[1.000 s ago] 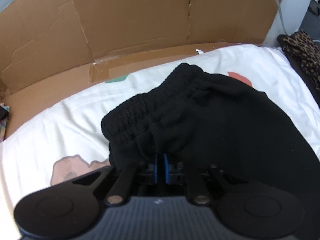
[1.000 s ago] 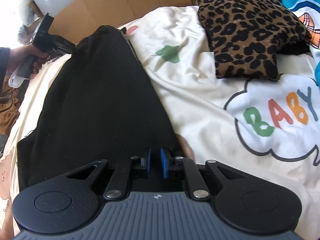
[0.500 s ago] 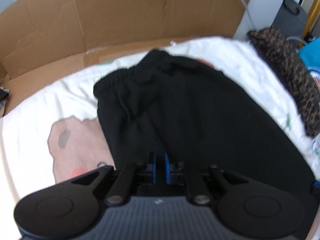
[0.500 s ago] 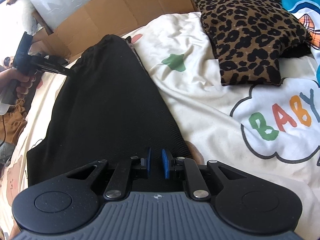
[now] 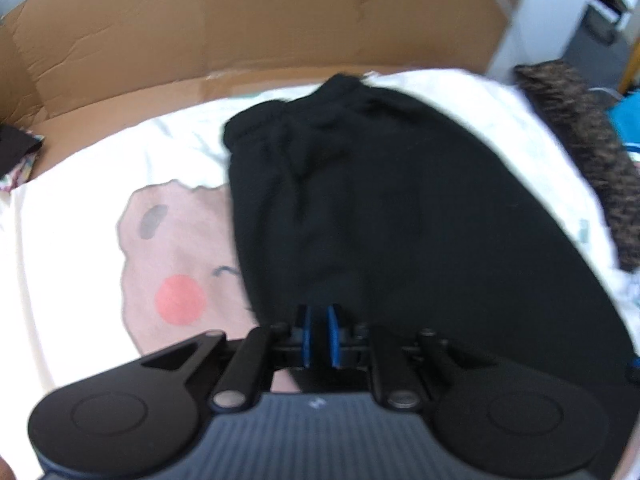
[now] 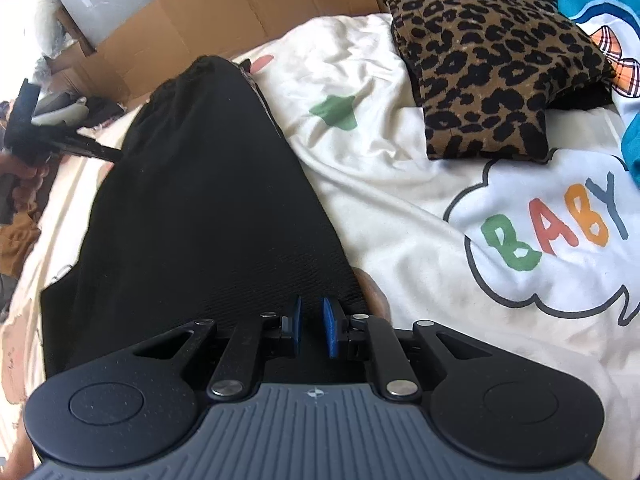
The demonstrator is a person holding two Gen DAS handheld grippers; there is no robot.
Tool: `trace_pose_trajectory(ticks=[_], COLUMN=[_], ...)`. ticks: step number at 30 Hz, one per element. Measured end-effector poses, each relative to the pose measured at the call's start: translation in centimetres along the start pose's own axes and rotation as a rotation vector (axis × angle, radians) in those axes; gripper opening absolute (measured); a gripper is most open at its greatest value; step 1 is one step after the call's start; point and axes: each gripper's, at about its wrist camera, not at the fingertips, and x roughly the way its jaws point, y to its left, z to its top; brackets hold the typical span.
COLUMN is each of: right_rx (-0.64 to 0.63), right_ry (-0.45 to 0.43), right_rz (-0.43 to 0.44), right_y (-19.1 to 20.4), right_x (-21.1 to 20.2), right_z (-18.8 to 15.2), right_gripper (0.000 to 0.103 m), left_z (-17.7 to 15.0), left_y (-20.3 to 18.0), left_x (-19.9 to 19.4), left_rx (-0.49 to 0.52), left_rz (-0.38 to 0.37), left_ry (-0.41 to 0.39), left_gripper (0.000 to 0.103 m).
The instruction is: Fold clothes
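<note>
One pair of black knit trousers [image 6: 200,200] lies flat on a cream printed bedsheet [image 6: 380,184], elastic waistband [image 5: 288,120] toward the cardboard sheet [image 5: 240,20]. Left gripper [image 5: 318,334]: jaws slightly apart, hovering over the trousers' side edge, nothing held. Right gripper [image 6: 311,326]: jaws slightly apart above the hem, empty. One folded leopard-print garment [image 6: 492,60] rests on the bedsheet, well apart from the trousers.

trousers [image 6: 192,200] on sheet [image 6: 360,184], pillow [image 6: 492,60] right
</note>
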Motion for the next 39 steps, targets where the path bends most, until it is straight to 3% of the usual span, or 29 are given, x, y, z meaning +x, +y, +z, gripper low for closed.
trace_pose_trajectory(ticks=[4, 9, 15, 19, 25, 28, 36, 38, 39], right_rx=[-0.015, -0.017, -0.058, -0.060, -0.065, -0.077, -0.080, -0.084, -0.086], right_ry=[0.000, 0.018, 0.022, 0.033, 0.046, 0.053, 0.064, 0.055, 0.050], right_rz=[0.015, -0.009, -0.065, -0.075, -0.092, -0.094, -0.097, -0.096, -0.095], right_y=[0.9, 1.6, 1.7, 1.0, 1.1, 1.2, 1.4, 1.5, 1.6], right_x=[0.2, 1.4, 1.4, 1.1, 1.3, 1.4, 0.7, 0.3, 0.0], right_z=[0.4, 0.4, 0.1, 0.1, -0.1, -0.1, -0.1, 0.0, 0.0], right_gripper=[0.017, 0.018, 0.018, 0.018, 0.018, 0.018, 0.019, 0.020, 0.024], left_z=[-1.7, -4.5, -8.0, -10.9, -14.9, -16.3, -17.3, -17.3, -17.2], left_y=[-2.1, -2.3, -2.1, -2.9, -4.0, -4.4, -2.7, -2.1, -1.6], left_x=[-0.4, 0.6, 0.2, -0.3, -2.1, -3.0, -6.6, -7.4, -7.5], left_rx=[0.019, -0.034, -0.152, -0.147, -0.171, -0.132, -0.154, -0.165, -0.186], left_rz=[-0.077, -0.078, -0.090, -0.114, -0.119, -0.109, -0.058, -0.042, -0.037], left_ry=[0.013, 0.040, 0.010, 0.038, 0.058, 0.068, 0.049, 0.043, 0.041], left_gripper=[0.011, 0.011, 0.010, 0.010, 0.010, 0.010, 0.010, 0.016, 0.023])
